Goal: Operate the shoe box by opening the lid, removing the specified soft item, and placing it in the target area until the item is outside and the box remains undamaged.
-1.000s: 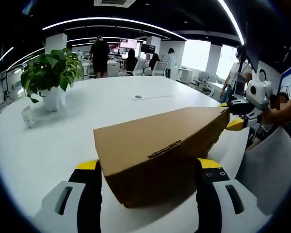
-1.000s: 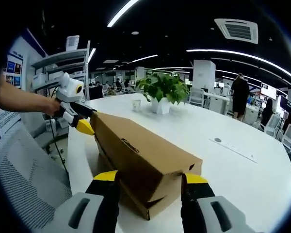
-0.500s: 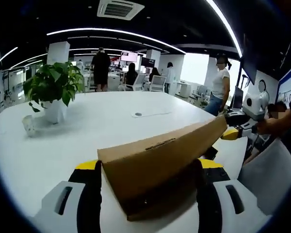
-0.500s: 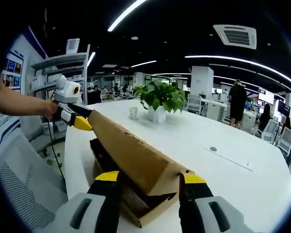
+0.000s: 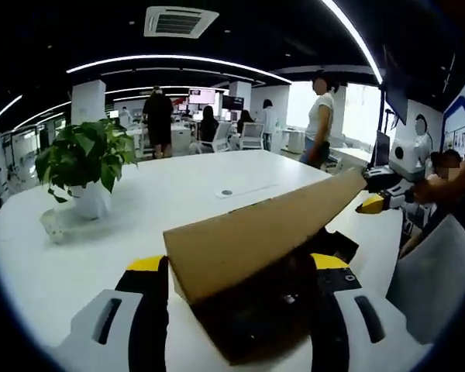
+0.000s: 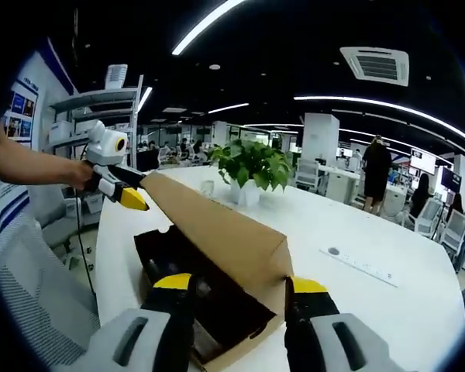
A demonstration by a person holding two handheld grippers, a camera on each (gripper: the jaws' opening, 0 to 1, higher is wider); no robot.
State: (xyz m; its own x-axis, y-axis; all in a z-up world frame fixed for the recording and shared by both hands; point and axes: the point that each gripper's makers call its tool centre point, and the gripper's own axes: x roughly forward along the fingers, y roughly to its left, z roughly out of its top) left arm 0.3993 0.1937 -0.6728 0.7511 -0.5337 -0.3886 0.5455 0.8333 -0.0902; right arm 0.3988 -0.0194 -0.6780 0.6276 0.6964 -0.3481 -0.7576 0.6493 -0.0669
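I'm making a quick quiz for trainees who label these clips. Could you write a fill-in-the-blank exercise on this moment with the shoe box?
1. The cardboard lid of the shoe box is tilted up, so the box is partly ____.
2. The left claw and the right claw grip the lid at ____ ends.
3. On the white table beyond the box stands a potted ____.
4. The inside of the box looks ____ in colour.

Missing words: open; opposite; plant; dark

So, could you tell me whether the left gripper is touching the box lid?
Touching: in the right gripper view the left gripper has its yellow tips on the far end of the lid.
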